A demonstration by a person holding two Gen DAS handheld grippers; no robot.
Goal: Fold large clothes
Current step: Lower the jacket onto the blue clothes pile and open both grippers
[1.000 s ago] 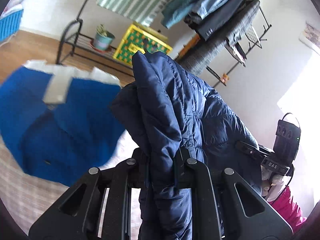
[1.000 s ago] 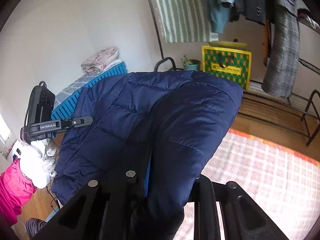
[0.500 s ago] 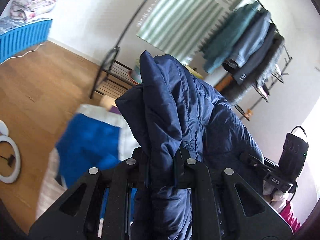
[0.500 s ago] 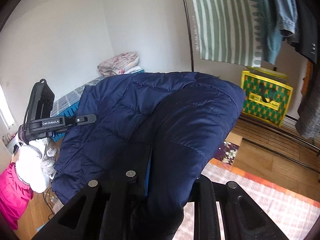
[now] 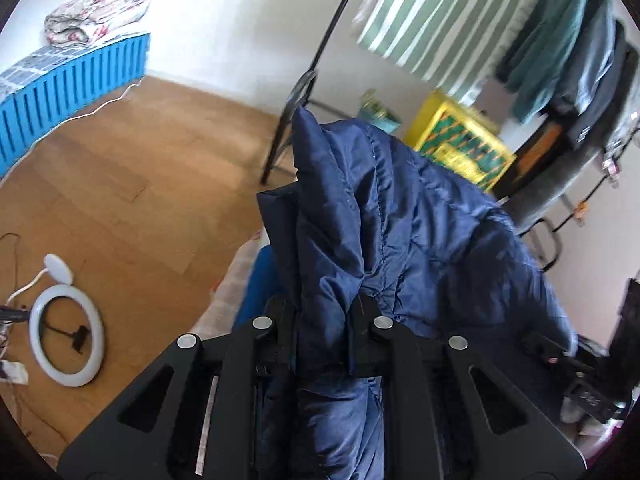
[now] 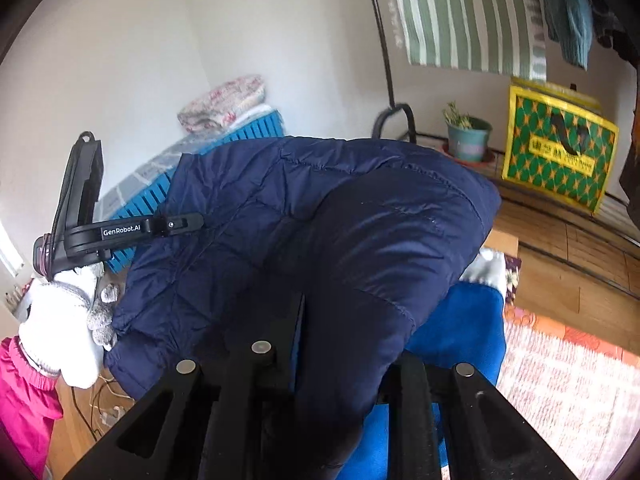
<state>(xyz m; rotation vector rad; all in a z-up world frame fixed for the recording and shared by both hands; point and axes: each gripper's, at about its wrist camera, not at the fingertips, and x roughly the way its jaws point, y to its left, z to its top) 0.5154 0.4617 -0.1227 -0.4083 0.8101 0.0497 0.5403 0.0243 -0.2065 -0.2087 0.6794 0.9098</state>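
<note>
Up in the air between the two grippers hung a navy quilted jacket [image 5: 420, 216], held clear of the floor. The left gripper [image 5: 322, 340] had its jaws pinched tight on a bunched fold of the jacket, the cloth rising in a peak above the fingers and trailing down between the black arms of the tool. The right gripper [image 6: 340, 364] was likewise clamped on another part of the same jacket, though the puffy fabric draped over its fingers and hid most of them.

From the right wrist view, the left tool could be seen at the far edge of the jacket, carried by a hand in a white knit glove [image 6: 64, 320] with a pink sleeve [image 6: 24, 400] below it.

Under the jacket lay a bright blue garment [image 6: 468, 328], spread on a pale checked rug [image 6: 568, 380] with an orange border. Beyond was a wooden floor [image 5: 132, 184]. A white ring light [image 5: 66, 336] lay flat on that floor, well apart from the rug. Against the wall stood a blue slatted bench [image 5: 72, 84] with a folded floral blanket [image 5: 96, 12] on top. A black clothes rack [image 5: 312, 60] carried a green-and-white striped cloth [image 6: 468, 12] and several hanging garments, and on its low shelf sat a potted plant [image 6: 466, 136] beside a yellow and green patterned bag [image 6: 556, 156].
</note>
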